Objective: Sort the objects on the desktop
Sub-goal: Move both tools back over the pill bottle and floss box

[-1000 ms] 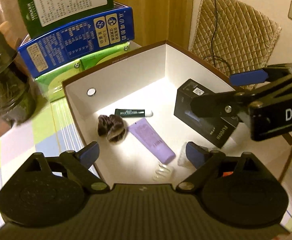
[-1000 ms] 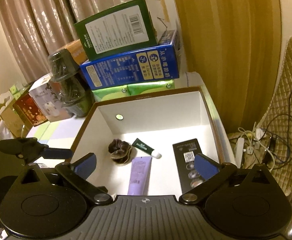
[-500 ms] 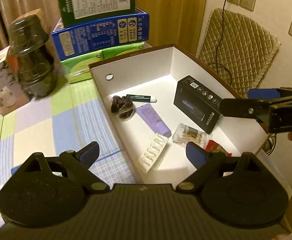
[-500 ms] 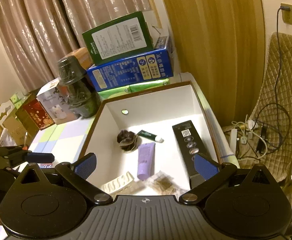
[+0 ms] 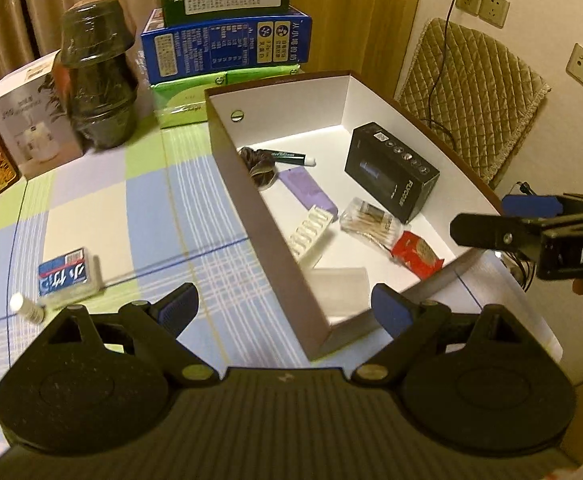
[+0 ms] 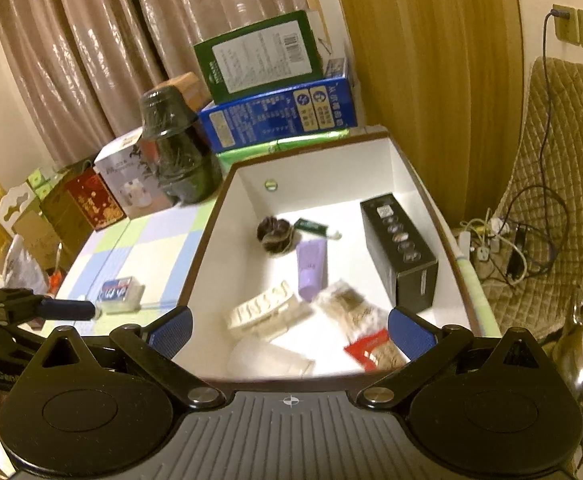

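A white open box (image 5: 275, 108) (image 6: 323, 164) holds a black carton (image 5: 391, 172) (image 6: 399, 252), a purple tube (image 5: 307, 190) (image 6: 311, 268), a green tube (image 5: 287, 156), a dark hair tie (image 6: 275, 234), a white hair clip (image 5: 309, 236) (image 6: 267, 312), cotton swabs (image 5: 371, 222), a red packet (image 5: 417, 258) (image 6: 375, 354) and a clear case (image 5: 339, 290). On the tablecloth lie a blue-labelled pack (image 5: 69, 274) (image 6: 121, 290) and a small white bottle (image 5: 27, 308). My left gripper (image 5: 285, 308) is open and empty above the box's near corner. My right gripper (image 6: 289, 330) is open and empty over the box's near edge.
Stacked green and blue cartons (image 5: 227, 20), a wrapped dark jar (image 5: 99, 92) and gift boxes (image 5: 23, 128) stand at the back of the checked tablecloth (image 5: 131, 208). A quilted chair (image 5: 471, 96) and cables (image 6: 507, 240) are to the right.
Both grippers have pulled back and up from the box, so more of the box and the tablecloth shows. The left view has swung left, bringing in the blue-labelled pack and the bottle.
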Demonstrator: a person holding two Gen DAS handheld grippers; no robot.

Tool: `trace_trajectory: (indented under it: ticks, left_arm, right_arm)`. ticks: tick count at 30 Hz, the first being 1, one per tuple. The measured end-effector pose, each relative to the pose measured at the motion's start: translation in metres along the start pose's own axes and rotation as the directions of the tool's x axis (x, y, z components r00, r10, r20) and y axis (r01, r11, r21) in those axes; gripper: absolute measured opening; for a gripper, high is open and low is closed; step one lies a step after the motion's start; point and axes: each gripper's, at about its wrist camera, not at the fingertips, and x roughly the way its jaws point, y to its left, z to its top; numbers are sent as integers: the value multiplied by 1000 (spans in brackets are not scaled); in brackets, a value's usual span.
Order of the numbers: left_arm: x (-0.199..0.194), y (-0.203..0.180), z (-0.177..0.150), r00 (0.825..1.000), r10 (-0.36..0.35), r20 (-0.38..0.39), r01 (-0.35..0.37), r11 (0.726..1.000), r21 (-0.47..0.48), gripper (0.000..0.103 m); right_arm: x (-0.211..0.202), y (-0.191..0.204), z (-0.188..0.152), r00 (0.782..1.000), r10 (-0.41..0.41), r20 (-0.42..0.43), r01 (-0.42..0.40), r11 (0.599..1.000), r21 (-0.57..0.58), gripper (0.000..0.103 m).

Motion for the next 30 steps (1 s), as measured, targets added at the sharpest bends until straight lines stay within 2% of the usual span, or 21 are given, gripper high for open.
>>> trace_trajectory:
  ticks: [14, 25, 30]
  left_arm:
    - [-37, 35, -41, 999, 33, -26, -34, 998, -51, 91]
    - [-61, 78, -70, 995, 94, -39, -98, 988, -119, 91]
    - [-71, 104, -85, 990, 133, -49, -140, 976, -164, 91]
  right_arm:
    - [-6, 50, -41, 994, 32, -107, -38, 997, -60, 101]
    - [19, 106, -55, 981, 93, -172, -119, 982, -148, 101]
    - [28, 135, -59, 977, 123, -174, -157, 968, -198, 101]
